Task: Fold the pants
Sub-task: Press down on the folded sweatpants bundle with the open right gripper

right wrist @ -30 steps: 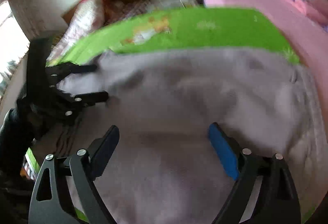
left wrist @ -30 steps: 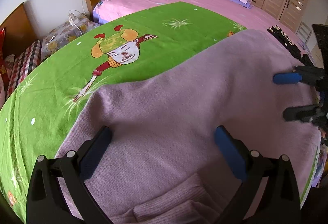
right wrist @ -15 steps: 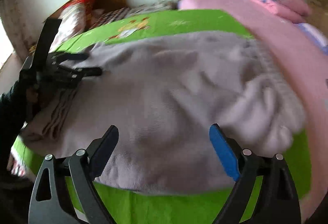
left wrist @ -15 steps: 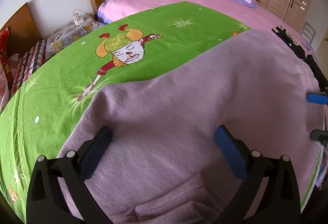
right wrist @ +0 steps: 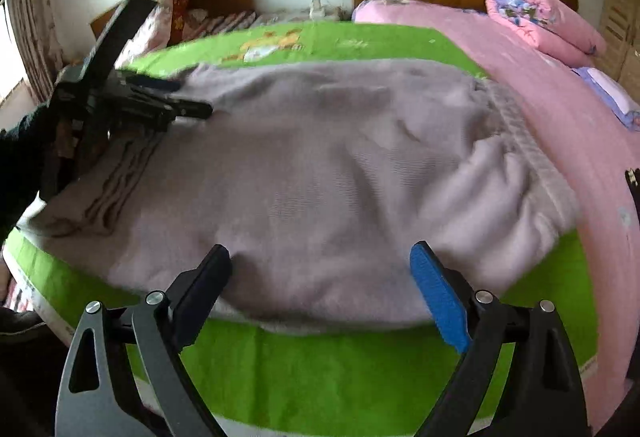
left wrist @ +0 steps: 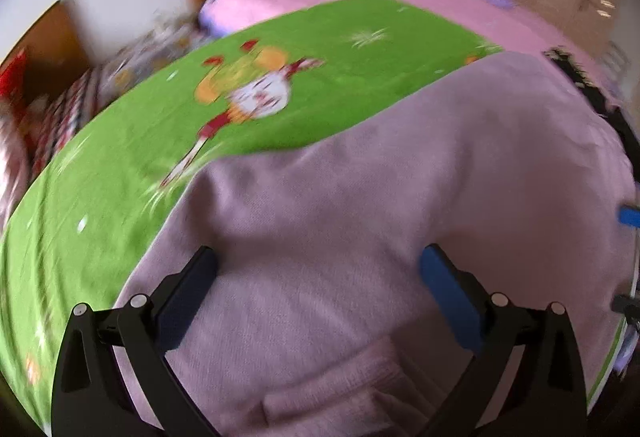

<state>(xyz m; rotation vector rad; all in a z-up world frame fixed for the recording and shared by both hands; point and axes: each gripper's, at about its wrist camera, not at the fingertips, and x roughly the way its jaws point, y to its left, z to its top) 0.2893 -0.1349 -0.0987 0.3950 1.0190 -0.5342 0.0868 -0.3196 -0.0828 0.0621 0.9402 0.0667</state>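
The right gripper (right wrist: 320,277) is open wide and holds nothing. Its two fingers hang just above the near edge of the pants (right wrist: 304,173). One finger is black and one has a blue pad. The cloth shows in the gap between them, but the pads do not squeeze it.

The left gripper (left wrist: 316,277) is open wide too, and it is also empty. It hangs over the other end of the pants (left wrist: 400,197), where the ribbed leg cuffs lie bunched up close under it. In the right wrist view it shows at the far left, and a dark sleeve (right wrist: 20,157) comes in behind it.

The pants are soft and pale purple. They lie across a green sheet (right wrist: 328,365) with a cartoon on it, on top of a bed with a pink cover (right wrist: 560,109). The waistband with its ribbed elastic is at the right end and looks puffy and wrinkled.

The pants look like they are already folded once the long way, with one leg on top of the other, because the cuffs sit in a stack. That part seems done. What is left, I think, is to fold them across, end to end, and to smooth the bumps. No gripper has a hold of the cloth yet for that.
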